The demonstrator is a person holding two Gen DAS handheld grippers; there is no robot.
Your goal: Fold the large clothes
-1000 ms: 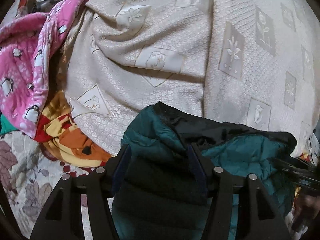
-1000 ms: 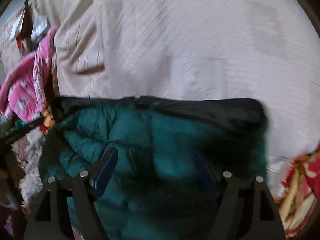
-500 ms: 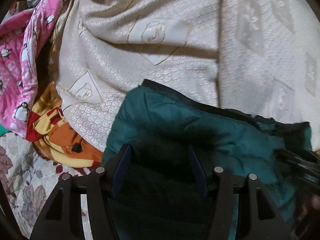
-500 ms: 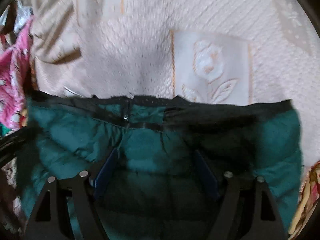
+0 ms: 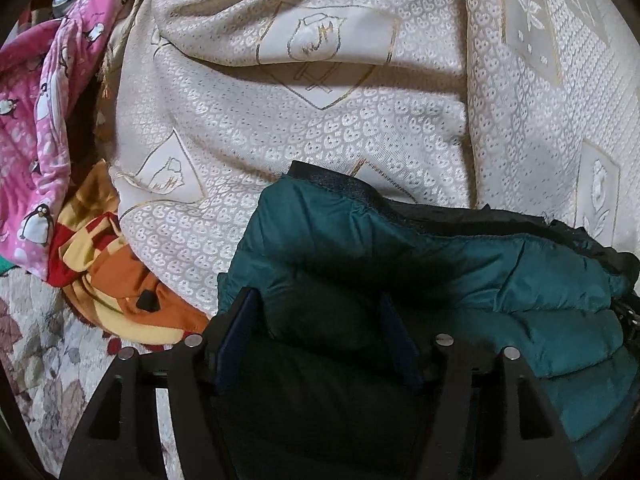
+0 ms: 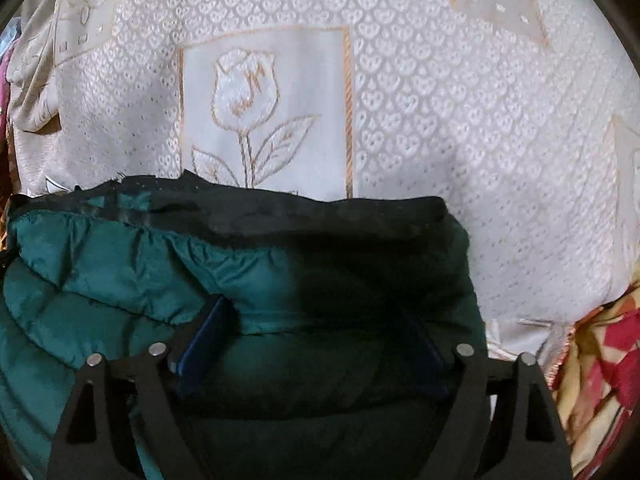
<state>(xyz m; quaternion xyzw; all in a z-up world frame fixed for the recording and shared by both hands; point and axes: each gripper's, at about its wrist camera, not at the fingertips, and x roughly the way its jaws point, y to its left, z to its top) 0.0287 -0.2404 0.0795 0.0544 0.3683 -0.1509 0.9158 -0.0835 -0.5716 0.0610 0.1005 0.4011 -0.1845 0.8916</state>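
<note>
A: Step in hand? Both tools are at the padded teal puffer jacket with black trim (image 5: pixel 460 264), which lies on the cream woven bedspread with tulip panels (image 5: pixel 328 128), near its front edge.

B: Looks like the set-down after a fold. The jacket's black-lined edge is doubled over on top, and the bulk rests on the spread.

A: Left gripper (image 5: pixel 320 340)?

B: Jaws have just been opening. Jacket fabric bulges between the blue pads; I judge them slack on it, not pinching.

A: Right gripper (image 6: pixel 316 340)?

B: Same: jaws have just been opening, standing wide, padded cloth between them but not squeezed, as far as the shadow lets me tell.

A: Next move?

B: My guess: draw both tools back clear of the cloth without dragging the folded edge, then check the bundle stays put. Puffy fill may spring open.

A: Count.

B: One teal jacket. One cream spread. Two grippers. One pink penguin-print fleece (image 5: pixel 40 128) at left, one red, orange and yellow patterned cloth (image 5: pixel 100 264) just beside it.
</note>
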